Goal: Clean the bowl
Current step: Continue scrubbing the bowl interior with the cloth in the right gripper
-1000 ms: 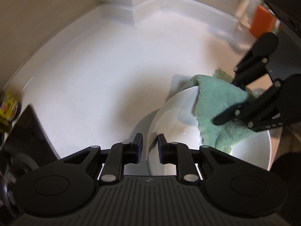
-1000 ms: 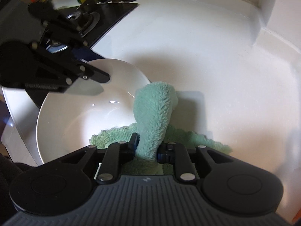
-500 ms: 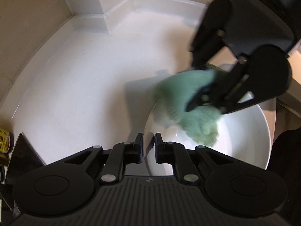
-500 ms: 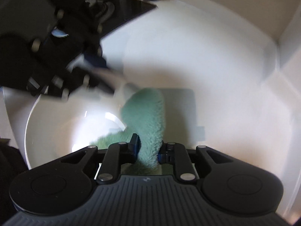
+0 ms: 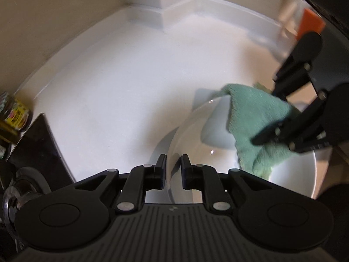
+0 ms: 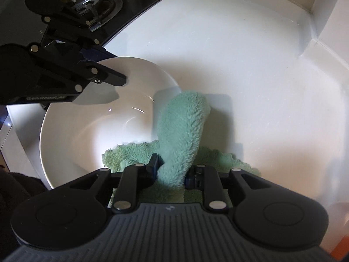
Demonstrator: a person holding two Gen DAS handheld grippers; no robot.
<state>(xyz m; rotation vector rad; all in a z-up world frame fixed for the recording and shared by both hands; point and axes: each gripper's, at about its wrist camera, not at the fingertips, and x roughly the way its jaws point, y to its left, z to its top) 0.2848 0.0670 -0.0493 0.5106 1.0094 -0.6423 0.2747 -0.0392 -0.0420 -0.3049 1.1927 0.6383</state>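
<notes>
Centrally on the white bench (image 6: pixel 250 65), the white bowl (image 6: pixel 72 135) is straddled at its rim by the left gripper (image 5: pixel 173 166), whose jaws have just widened. Inside the bowl, a green cloth (image 6: pixel 183 135) is clamped by the right gripper (image 6: pixel 172 170).

We see a plain white bowl (image 6: pixel 72 135) on a glossy white surface (image 6: pixel 250 69), with a fluffy mint-green cloth (image 6: pixel 181 135) draped over its rim. Both grippers, left (image 5: pixel 173 166) and right (image 6: pixel 172 170), are matte black with silver rivets and grey ribbed bodies. We also note a glossy black cooktop (image 6: pixel 130 0), a yellow-labelled jar (image 5: pixel 15 113), and a blurred orange object (image 5: pixel 310 23).
</notes>
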